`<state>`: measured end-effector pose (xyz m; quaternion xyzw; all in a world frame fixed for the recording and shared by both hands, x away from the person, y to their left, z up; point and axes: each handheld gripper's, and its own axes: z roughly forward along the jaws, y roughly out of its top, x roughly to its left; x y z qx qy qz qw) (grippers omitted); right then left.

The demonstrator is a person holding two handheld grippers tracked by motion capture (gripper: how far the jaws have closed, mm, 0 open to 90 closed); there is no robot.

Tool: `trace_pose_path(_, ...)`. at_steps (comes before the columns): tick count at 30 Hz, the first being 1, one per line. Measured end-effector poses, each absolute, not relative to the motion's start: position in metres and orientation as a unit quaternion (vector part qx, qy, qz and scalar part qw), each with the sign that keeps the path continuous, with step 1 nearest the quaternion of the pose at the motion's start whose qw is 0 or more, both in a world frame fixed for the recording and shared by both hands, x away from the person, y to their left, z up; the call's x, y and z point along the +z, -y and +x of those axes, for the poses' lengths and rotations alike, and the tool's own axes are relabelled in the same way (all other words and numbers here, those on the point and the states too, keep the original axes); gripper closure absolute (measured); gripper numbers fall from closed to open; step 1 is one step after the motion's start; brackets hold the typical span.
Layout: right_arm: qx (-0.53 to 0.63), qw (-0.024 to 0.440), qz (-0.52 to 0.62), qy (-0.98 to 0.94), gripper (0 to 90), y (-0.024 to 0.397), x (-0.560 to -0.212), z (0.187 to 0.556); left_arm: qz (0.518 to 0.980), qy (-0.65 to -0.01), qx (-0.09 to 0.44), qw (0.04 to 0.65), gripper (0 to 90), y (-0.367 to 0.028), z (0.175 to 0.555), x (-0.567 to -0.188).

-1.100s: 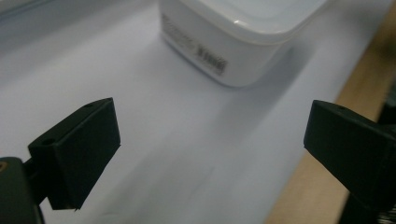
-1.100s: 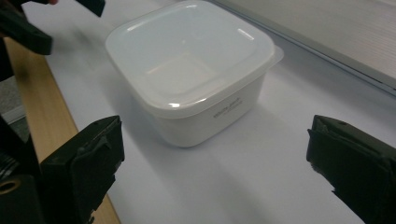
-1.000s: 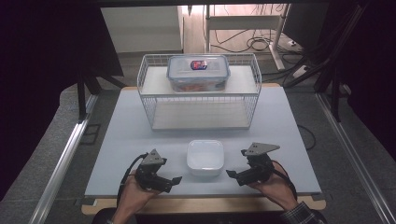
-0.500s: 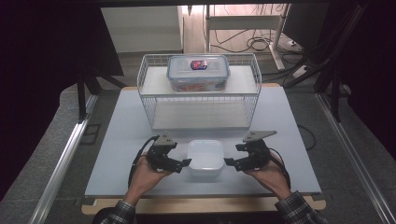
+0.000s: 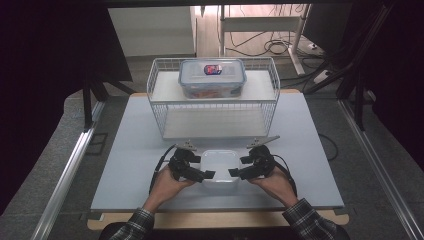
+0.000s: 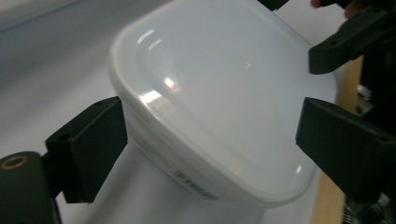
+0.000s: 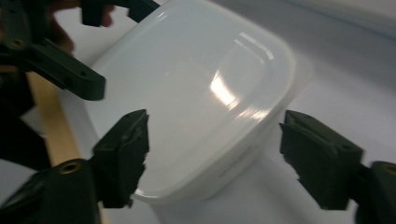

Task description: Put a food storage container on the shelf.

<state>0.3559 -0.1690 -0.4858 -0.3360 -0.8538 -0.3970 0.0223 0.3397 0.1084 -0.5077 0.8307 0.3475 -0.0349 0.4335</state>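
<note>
- On the near edge of the pale table [image 5: 125, 165], seen from the high view, a person's two hands bring the left gripper [image 5: 208, 174] and the right gripper [image 5: 234, 172] in from either side of a white lidded container [image 5: 218, 163]. The container sits flat on the table, in front of a wire rack [image 5: 160, 107] whose top shelf carries a clear box with a blue lid [image 5: 212, 77].
- From this view the step in hand reads as a two-sided approach: each gripper closes in on one end of the white container, probably to lift it. Whether any pad touches yet cannot be told from above.
- Along the left gripper [image 6: 210, 135] in its own view, the jaws stand wide, straddling a corner of the white container [image 6: 219, 93]. One pad sits just beside the wall under the lid's rim; the other stands off the near side. Nothing is gripped. A small printed label shows on the side wall, which the high view misses.
- Along the right gripper [image 7: 215, 149] in its own view, the jaws have just been closing, with the white container [image 7: 196, 93] between them, yet daylight remains on both sides: open, holding nothing. The left gripper's jaws show beyond the far end.
- Next move, by judgement: both grippers must settle under the lid's rim and pinch evenly, since the smooth, glossy plastic could slip or tilt.
</note>
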Motion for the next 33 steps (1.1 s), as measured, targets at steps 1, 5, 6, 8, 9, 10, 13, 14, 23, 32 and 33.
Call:
trace_pose_path(1, -0.395, 0.031, -0.342, 0.852, 25.9, 0.169, -0.487, 0.355, 0.832, -0.348, -0.036, 0.431, 7.6, -0.108, 0.338, -0.508)
trace_pose_path(5, -0.377, 0.045, -0.366, 0.85, 32.6, 0.171, -0.483, 0.344, 0.833, -0.355, -0.041, 0.422, 19.4, -0.111, 0.326, -0.503)
trace_pose_path(6, -0.377, 0.045, -0.366, 0.85, 32.6, 0.171, -0.483, 0.344, 0.833, -0.355, -0.041, 0.422, 22.1, -0.111, 0.326, -0.503)
trace_pose_path(8, -0.378, 0.041, -0.375, 0.845, 42.6, 0.174, -0.479, 0.341, 0.831, -0.361, -0.028, 0.422, 25.5, -0.112, 0.322, -0.499)
trace_pose_path(9, -0.382, 0.034, -0.38, 0.842, 48.9, 0.176, -0.476, 0.339, 0.827, -0.366, -0.016, 0.426, 31.1, -0.114, 0.32, -0.497)
trace_pose_path(10, -0.384, 0.023, -0.384, 0.839, 53.1, 0.178, -0.473, 0.338, 0.822, -0.372, -0.003, 0.431, 39.3, -0.116, 0.318, -0.494)
trace_pose_path(13, -0.387, 0.027, -0.397, 0.832, 57.6, 0.181, -0.472, 0.337, 0.814, -0.387, -0.008, 0.433, 49.8, -0.119, 0.316, -0.493)
trace_pose_path(14, -0.391, 0.03, -0.401, 0.828, 59.0, 0.181, -0.472, 0.336, 0.812, -0.391, -0.009, 0.433, 51.5, -0.119, 0.315, -0.492)
trace_pose_path(23, -0.414, 0.036, -0.419, 0.807, 70.1, 0.187, -0.47, 0.337, 0.799, -0.412, 0.006, 0.437, 64.6, -0.121, 0.309, -0.488)
trace_pose_path(32, -0.432, 0.025, -0.421, 0.797, 78.8, 0.192, -0.469, 0.336, 0.779, -0.427, 0.003, 0.459, 76.4, -0.126, 0.308, -0.489)
trace_pose_path(33, -0.432, 0.02, -0.419, 0.798, 78.9, 0.191, -0.468, 0.336, 0.777, -0.43, 0.003, 0.46, 76.8, -0.126, 0.308, -0.49)
